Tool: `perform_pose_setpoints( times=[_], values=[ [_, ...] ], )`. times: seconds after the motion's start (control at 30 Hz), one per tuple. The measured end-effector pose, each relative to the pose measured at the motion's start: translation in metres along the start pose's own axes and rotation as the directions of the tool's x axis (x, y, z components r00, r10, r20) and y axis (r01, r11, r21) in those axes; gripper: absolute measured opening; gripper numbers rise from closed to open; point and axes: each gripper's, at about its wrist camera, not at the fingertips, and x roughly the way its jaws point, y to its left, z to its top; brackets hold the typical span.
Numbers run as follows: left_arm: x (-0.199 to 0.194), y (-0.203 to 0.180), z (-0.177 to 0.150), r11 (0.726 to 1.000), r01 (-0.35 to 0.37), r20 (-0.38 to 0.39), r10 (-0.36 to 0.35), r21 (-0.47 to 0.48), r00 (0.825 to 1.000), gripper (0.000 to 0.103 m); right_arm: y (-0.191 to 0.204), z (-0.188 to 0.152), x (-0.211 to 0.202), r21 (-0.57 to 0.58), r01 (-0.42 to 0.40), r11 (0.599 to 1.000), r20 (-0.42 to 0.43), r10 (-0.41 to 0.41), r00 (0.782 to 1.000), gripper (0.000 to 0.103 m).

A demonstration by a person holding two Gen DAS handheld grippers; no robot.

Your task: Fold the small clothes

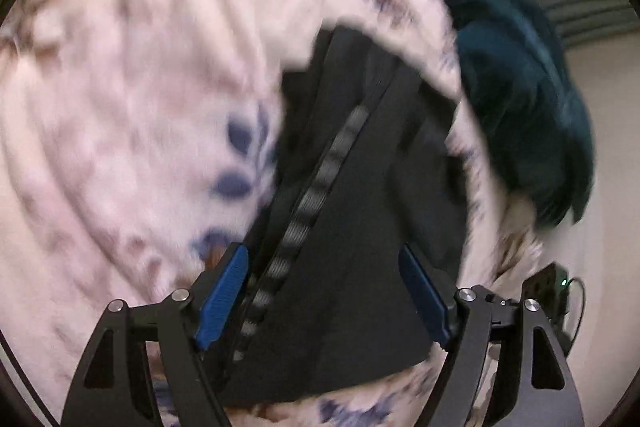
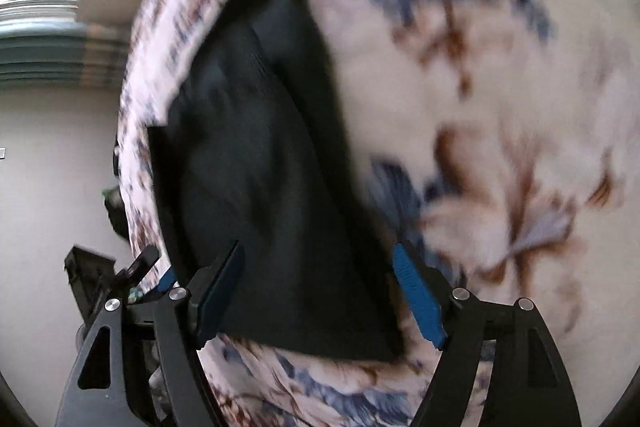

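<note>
Black garment (image 2: pixel 272 195) on floral blanket (image 2: pixel 500 107) — both grippers wide apart

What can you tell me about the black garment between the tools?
The black garment is a dark, matte fabric piece lying flat on a floral pink blanket. In the left wrist view a ribbed grey-and-black band runs lengthwise along it, and its near edge looks straight. In the right wrist view it shows soft creases and a squared near corner. Each tool's blue pads stand apart on either side of it, not pinching it. Motion blur hides finer detail.
</note>
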Motion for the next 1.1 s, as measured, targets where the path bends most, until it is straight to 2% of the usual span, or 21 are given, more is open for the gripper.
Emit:
perform_pose_setpoints(
  times=[0.07, 0.13, 0.2, 0.27, 0.3, 0.33, 0.37, 0.4, 0.43, 0.47, 0.57, 0.7, 0.77, 0.8, 0.83, 0.87, 0.9, 0.97, 1.0, 1.03, 1.1],
  values=[
    [0.018, 0.004, -0.004, 0.999, -0.031, -0.039, 0.031, 0.019, 0.999, 0.076, -0.006, -0.004, 0.024, -0.012, -0.001, 1.0, -0.052, 0.0, 0.999, 0.079],
    [0.034, 0.006, -0.001, 0.998, -0.039, -0.061, 0.042, 0.044, 0.997, 0.076, -0.007, -0.005, 0.045, -0.021, -0.054, 0.998, -0.087, 0.052, 0.995, 0.079],
    [0.04, 0.004, 0.002, 0.997, -0.026, -0.064, 0.031, 0.068, 0.998, 0.081, -0.005, -0.003, 0.06, -0.02, -0.108, 0.994, -0.098, 0.105, 0.99, 0.08],
    [0.043, 0.001, 0.001, 0.995, -0.034, -0.056, 0.039, 0.089, 0.998, 0.081, -0.004, 0.0, 0.071, -0.003, -0.146, 0.989, -0.072, 0.146, 0.987, 0.08],
    [0.042, -0.001, -0.001, 0.995, -0.031, -0.046, 0.036, 0.099, 0.998, 0.081, -0.004, 0.001, 0.074, 0.007, -0.161, 0.987, -0.06, 0.161, 0.985, 0.078],
    [0.04, -0.001, -0.004, 0.994, -0.022, -0.033, 0.026, 0.111, 0.999, 0.079, -0.002, 0.002, 0.078, 0.016, -0.165, 0.986, -0.044, 0.166, 0.985, 0.062],
    [0.037, -0.002, -0.008, 0.992, -0.015, -0.019, 0.017, 0.124, 1.0, 0.072, -0.001, 0.002, 0.081, 0.02, -0.167, 0.986, -0.042, 0.168, 0.985, 0.044],
    [0.035, -0.001, -0.011, 0.99, -0.02, -0.008, 0.021, 0.142, 1.0, 0.051, 0.001, 0.002, 0.083, 0.031, -0.163, 0.986, -0.039, 0.164, 0.986, 0.04],
    [0.032, 0.0, -0.015, 0.989, -0.007, -0.009, 0.008, 0.146, 1.0, 0.034, 0.0, 0.0, 0.083, 0.051, -0.162, 0.985, -0.031, 0.164, 0.986, 0.033],
    [0.03, 0.001, -0.017, 0.991, 0.015, -0.007, -0.014, 0.137, 1.0, 0.03, 0.0, -0.002, 0.083, 0.062, -0.169, 0.984, -0.026, 0.171, 0.985, 0.028],
    [0.023, -0.005, -0.024, 0.989, 0.0, 0.003, 0.0, 0.147, 1.0, 0.024, 0.002, -0.013, 0.075, 0.073, -0.175, 0.982, -0.014, 0.176, 0.984, 0.021],
    [-0.001, -0.004, -0.042, 0.994, 0.03, -0.014, -0.029, 0.104, 0.999, 0.019, 0.004, -0.038, 0.052, 0.068, -0.191, 0.979, -0.008, 0.192, 0.981, 0.017],
    [-0.012, -0.001, -0.055, 0.994, 0.044, -0.045, -0.039, 0.1, 0.998, 0.019, 0.004, -0.059, 0.044, 0.066, -0.175, 0.982, -0.031, 0.177, 0.984, 0.017],
    [-0.014, 0.005, -0.062, 0.996, 0.035, -0.07, -0.03, 0.077, 0.997, 0.022, 0.003, -0.069, 0.043, 0.057, -0.15, 0.987, -0.054, 0.153, 0.987, 0.018],
    [-0.016, 0.012, -0.067, 0.998, 0.029, -0.089, -0.024, 0.056, 0.996, 0.027, 0.003, -0.078, 0.044, 0.024, -0.098, 0.995, -0.083, 0.1, 0.992, 0.023],
    [-0.018, 0.017, -0.07, 0.999, 0.005, -0.093, -0.002, 0.041, 0.996, 0.031, 0.002, -0.086, 0.047, -0.012, -0.019, 1.0, -0.101, 0.017, 0.995, 0.03],
    [-0.023, 0.023, -0.074, 0.999, -0.022, -0.082, 0.024, 0.025, 0.996, 0.032, 0.001, -0.09, 0.047, -0.029, 0.015, 0.999, -0.103, -0.018, 0.994, 0.03],
    [-0.042, 0.025, -0.081, 0.999, -0.035, -0.05, 0.036, 0.021, 0.998, 0.041, 0.002, -0.094, 0.045, -0.063, 0.047, 0.997, -0.105, -0.053, 0.993, 0.036],
    [-0.05, 0.021, -0.084, 0.997, -0.064, -0.029, 0.065, 0.045, 0.997, 0.053, 0.002, -0.095, 0.039, -0.071, 0.062, 0.996, -0.099, -0.069, 0.993, 0.038],
    [-0.058, 0.016, -0.088, 0.993, -0.085, -0.007, 0.086, 0.08, 0.996, 0.057, 0.004, -0.093, 0.035, -0.08, 0.074, 0.994, -0.087, -0.081, 0.993, 0.039],
    [-0.062, 0.002, -0.098, 0.975, -0.15, 0.019, 0.149, 0.163, 0.989, 0.058, 0.009, -0.088, 0.032, -0.091, 0.072, 0.993, -0.065, -0.078, 0.995, 0.047]
  ],
)
